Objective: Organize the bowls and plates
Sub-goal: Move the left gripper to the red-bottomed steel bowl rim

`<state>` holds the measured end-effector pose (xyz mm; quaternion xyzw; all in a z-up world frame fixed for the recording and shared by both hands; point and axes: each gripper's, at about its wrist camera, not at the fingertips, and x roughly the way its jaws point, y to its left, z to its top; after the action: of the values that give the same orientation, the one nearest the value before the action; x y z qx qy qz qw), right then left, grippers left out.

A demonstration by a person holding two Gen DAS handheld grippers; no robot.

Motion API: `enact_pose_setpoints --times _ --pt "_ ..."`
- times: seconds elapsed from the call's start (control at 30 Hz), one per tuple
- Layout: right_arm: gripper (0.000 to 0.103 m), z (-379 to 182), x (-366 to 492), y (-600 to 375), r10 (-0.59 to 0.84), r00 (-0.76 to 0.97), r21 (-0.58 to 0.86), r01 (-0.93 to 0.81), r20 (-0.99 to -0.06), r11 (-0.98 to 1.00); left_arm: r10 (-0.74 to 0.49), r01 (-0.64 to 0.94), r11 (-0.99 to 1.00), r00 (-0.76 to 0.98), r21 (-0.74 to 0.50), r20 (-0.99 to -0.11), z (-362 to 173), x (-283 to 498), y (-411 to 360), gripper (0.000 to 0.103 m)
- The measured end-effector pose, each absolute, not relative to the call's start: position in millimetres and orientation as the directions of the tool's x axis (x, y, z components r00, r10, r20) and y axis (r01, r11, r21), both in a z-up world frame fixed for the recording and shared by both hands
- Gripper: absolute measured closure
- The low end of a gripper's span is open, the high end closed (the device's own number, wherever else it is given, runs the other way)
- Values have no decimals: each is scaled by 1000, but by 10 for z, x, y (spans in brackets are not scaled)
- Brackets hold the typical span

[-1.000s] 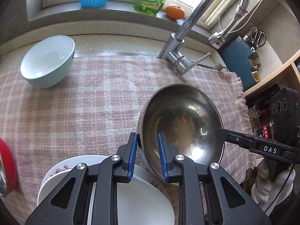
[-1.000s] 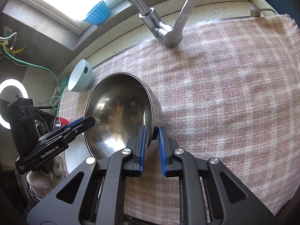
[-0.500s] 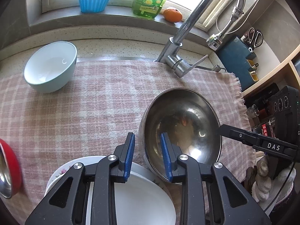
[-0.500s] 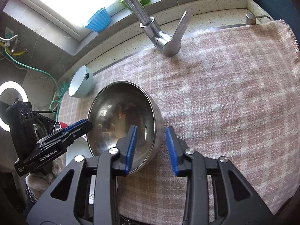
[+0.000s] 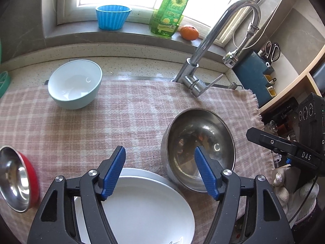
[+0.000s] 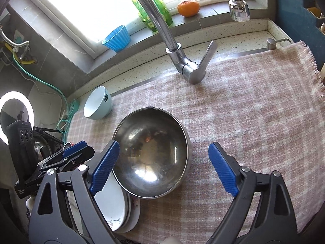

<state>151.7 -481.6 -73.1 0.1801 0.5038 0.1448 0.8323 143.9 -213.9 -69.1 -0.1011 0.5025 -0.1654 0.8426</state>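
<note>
A large steel bowl (image 5: 200, 149) rests on the pink checked cloth (image 5: 121, 122), its near side against a stack of white plates (image 5: 146, 207). It also shows in the right wrist view (image 6: 151, 154), next to the plates (image 6: 113, 209). My left gripper (image 5: 159, 162) is open above the plates, its right finger over the bowl's rim. My right gripper (image 6: 163, 162) is open and empty, straddling the bowl's near side without touching. A pale blue bowl (image 5: 75, 83) stands at the far left. A red-sided steel bowl (image 5: 17, 179) sits at the left edge.
A tall faucet (image 5: 211, 46) rises behind the cloth. The sill holds a blue fluted cup (image 5: 112, 16), a green soap bottle (image 5: 169, 10) and an orange (image 5: 189, 32). A blue knife block (image 5: 254, 77) and shelves stand at the right. The cloth's fringed edge (image 6: 310, 61) ends at the right.
Both grippers let go of the steel bowl's rim, opened wide and drew back. The bowl now rests on the cloth against the plates.
</note>
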Motion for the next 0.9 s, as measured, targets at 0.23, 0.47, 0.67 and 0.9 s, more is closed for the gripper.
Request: enact_pose_setpoints --times 0.23,0.47,0.67,0.9 --pt "11 -578 1491 -4475 448 462 443 -126 -766 888 -359 119 930 488 -347 -796 -545 1277 -1774 33" --pt "11 -423 1449 -4006 492 461 444 -217 -738 869 -318 38 934 535 -354 -783 -454 1030 -1251 33" --pt "11 -297 1389 -3573 527 464 431 -304 -712 850 -266 -62 929 570 -364 -777 -460 806 -711 33" --pt "1 -243 1367 -3113 574 431 445 -368 -696 817 -212 -170 913 579 -370 -788 -579 576 -201 33"
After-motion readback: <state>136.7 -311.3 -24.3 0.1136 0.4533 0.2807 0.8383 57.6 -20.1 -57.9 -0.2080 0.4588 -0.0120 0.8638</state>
